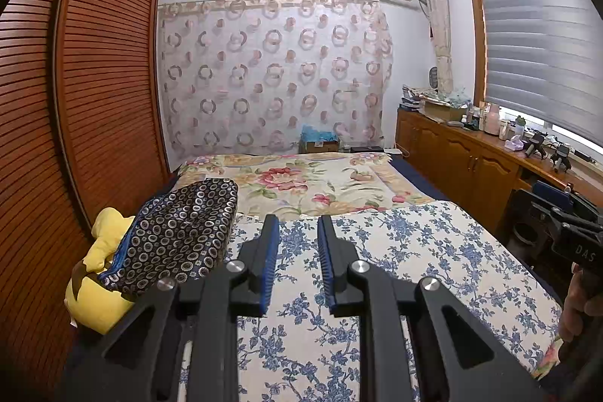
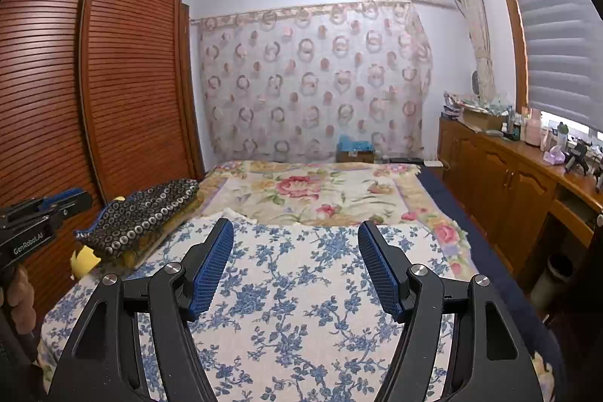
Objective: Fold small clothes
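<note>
A dark cloth with a pattern of small rings (image 1: 177,236) (image 2: 139,213) lies folded at the left edge of the bed, partly on a yellow plush toy (image 1: 101,251). My left gripper (image 1: 297,225) hovers over the blue-flowered bedspread (image 1: 414,251), just right of the cloth. Its jaws stand a narrow gap apart with nothing between them. My right gripper (image 2: 296,226) is wide open and empty over the same bedspread (image 2: 301,307). Each gripper shows at the edge of the other's view, held in a person's hand: the right gripper (image 1: 542,194) and the left gripper (image 2: 81,196).
A louvred wooden wardrobe (image 1: 94,100) runs along the bed's left side. A rose-patterned blanket (image 2: 312,191) covers the far half of the bed. A low wooden cabinet (image 2: 501,176) with bottles stands right, and a bin (image 2: 550,281) sits on the floor beside it.
</note>
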Demonstrator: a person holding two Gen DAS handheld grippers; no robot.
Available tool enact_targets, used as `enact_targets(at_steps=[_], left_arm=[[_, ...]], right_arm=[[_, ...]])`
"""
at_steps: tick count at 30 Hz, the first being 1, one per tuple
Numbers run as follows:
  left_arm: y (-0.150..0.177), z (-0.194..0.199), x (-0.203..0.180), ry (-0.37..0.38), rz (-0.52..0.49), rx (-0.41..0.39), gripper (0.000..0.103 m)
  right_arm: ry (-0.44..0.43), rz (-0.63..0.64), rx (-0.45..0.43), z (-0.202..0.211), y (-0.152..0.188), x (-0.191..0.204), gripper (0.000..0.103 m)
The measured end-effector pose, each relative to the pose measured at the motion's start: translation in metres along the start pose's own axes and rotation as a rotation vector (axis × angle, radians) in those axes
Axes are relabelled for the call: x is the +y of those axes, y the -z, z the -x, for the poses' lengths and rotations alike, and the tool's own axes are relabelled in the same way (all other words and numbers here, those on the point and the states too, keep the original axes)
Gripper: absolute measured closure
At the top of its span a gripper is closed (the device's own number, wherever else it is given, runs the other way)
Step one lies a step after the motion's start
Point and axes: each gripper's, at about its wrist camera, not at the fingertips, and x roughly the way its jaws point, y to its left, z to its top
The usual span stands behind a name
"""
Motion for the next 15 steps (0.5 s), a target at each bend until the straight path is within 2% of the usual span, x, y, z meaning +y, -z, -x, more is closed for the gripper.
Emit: enact_targets(at_steps=[15], left_arm=[[0.0018,0.0005,0.003,-0.003,0.001,-0.003,0.084]], right_arm=[[0.0,0.001,-0.002,0.0002,-0.0005,-0.0003,0.032]])
